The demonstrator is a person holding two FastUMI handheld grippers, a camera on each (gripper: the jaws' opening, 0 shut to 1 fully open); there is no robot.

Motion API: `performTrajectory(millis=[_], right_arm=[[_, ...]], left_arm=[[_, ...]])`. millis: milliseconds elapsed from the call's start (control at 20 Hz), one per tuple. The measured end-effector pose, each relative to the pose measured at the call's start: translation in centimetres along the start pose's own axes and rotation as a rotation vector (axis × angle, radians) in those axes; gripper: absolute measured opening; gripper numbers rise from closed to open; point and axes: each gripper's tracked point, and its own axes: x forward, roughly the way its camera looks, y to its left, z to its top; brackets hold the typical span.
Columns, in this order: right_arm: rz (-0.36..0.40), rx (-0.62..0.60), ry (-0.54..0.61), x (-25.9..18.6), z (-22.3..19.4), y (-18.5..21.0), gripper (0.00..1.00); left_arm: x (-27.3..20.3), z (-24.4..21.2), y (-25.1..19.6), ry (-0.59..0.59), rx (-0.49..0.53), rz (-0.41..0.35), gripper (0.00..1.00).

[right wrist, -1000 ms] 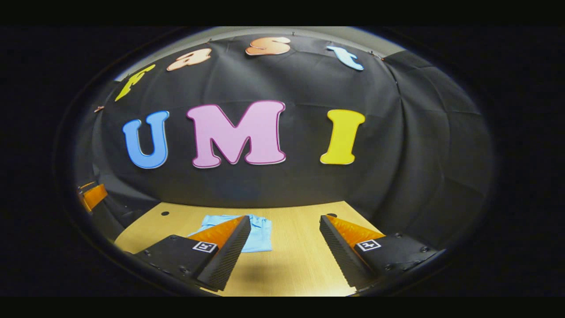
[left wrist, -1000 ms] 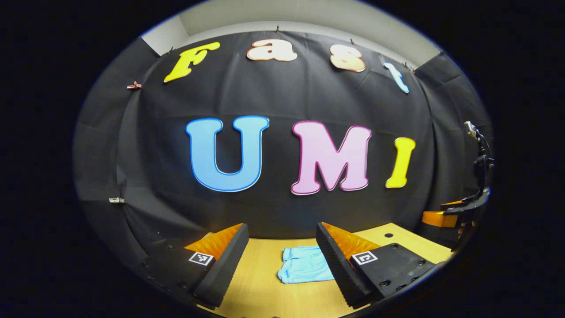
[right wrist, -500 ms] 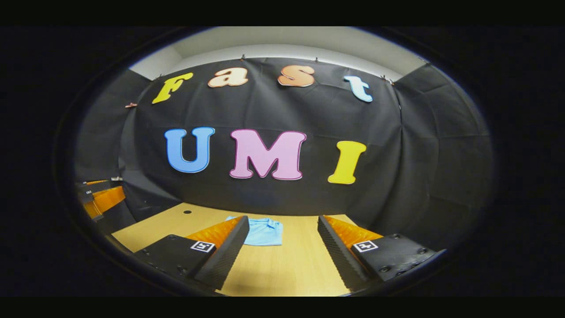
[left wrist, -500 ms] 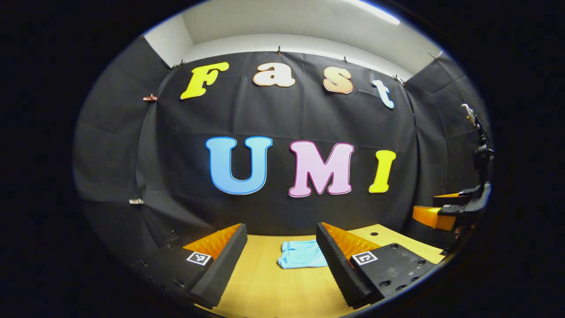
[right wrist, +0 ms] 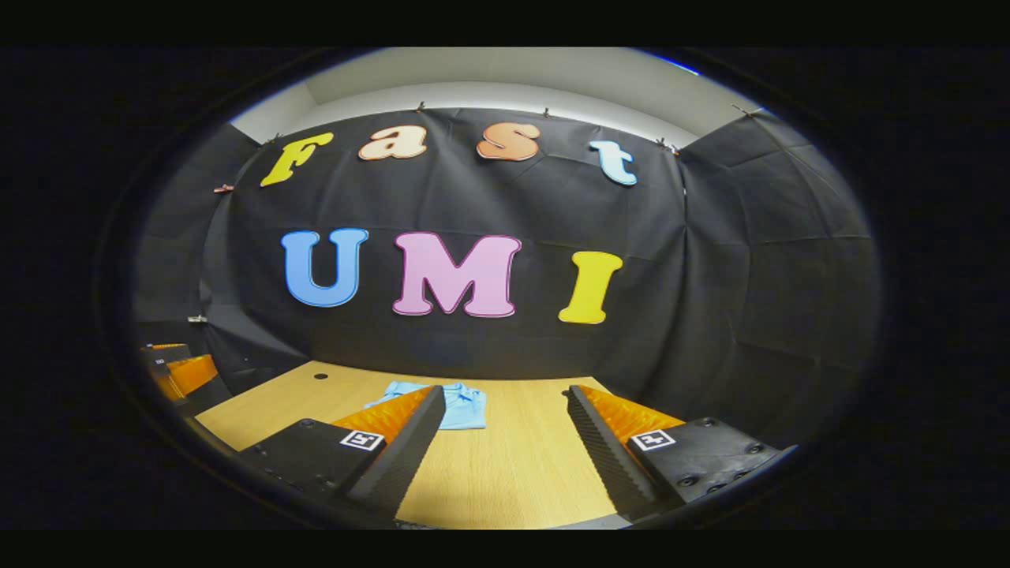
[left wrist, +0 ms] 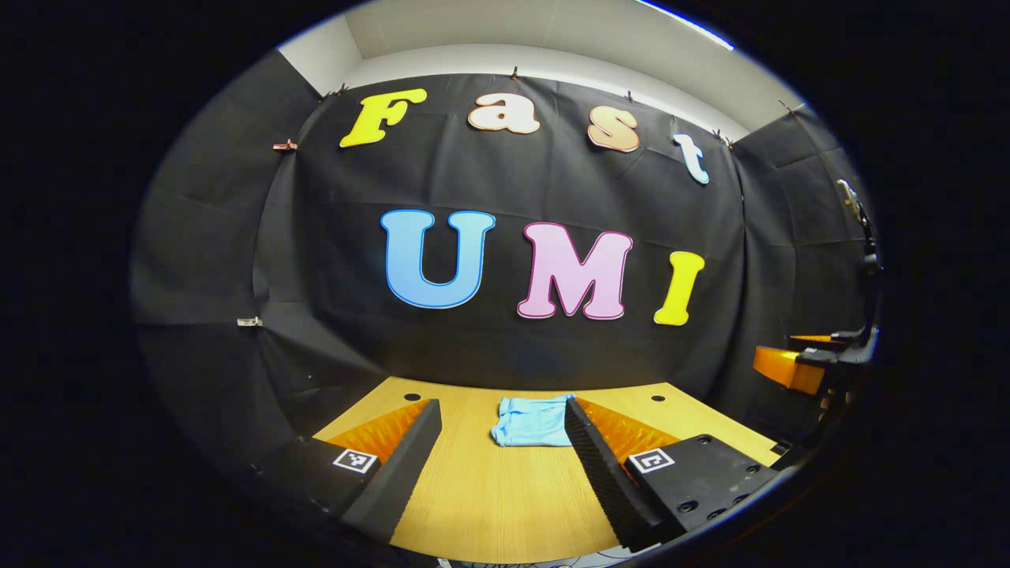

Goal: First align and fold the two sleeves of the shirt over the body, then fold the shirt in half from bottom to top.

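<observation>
Folded shirt point(left wrist: 530, 420) lies compact on the table point(left wrist: 489, 505); both grippers stand apart, empty.
Risk: left gripper point(left wrist: 497, 465) or right gripper point(right wrist: 505, 454) brushing it could undo folds.

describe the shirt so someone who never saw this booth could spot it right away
Start at the wooden table in front of the black cloth wall. Toward its far side, near the wall, lies the shirt, folded into a small flat bundle. It is the one pale blue, soft thing on the table, with both open grippers held well short of it.
</observation>
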Motion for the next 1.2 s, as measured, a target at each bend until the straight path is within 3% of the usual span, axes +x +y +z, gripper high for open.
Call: performTrajectory(millis=[200, 250, 300, 450, 500, 550, 1200], right_arm=[[-0.004, 0.001, 0.033, -0.8, -1.5, -0.4, 0.97], [-0.002, 0.004, 0.039, -0.9, -1.6, -0.5, 0.97], [-0.004, 0.007, 0.039, -1.0, -1.5, -0.6, 0.97], [0.003, -0.001, 0.02, -0.6, -0.6, -0.9, 0.97], [0.008, -0.007, 0.013, -0.6, -0.4, -0.8, 0.97], [0.012, -0.015, 0.009, -0.2, -0.2, -0.9, 0.97], [0.055, -0.034, 0.008, 0.9, 0.0, 0.2, 0.97]], left_arm=[[0.3, 0.9, -1.4, -0.031, 0.046, -0.046, 0.98], [0.3, 1.0, -1.6, -0.031, 0.058, -0.051, 0.93], [0.3, 0.9, -1.7, -0.029, 0.064, -0.052, 0.98], [-0.2, 1.1, -1.9, -0.036, 0.063, -0.043, 0.98], [-0.3, 1.3, -1.5, -0.044, 0.069, -0.026, 0.93], [-0.2, 1.5, -1.4, -0.048, 0.075, -0.022, 0.98], [0.2, 1.3, -1.1, -0.048, 0.124, -0.024, 0.98]])
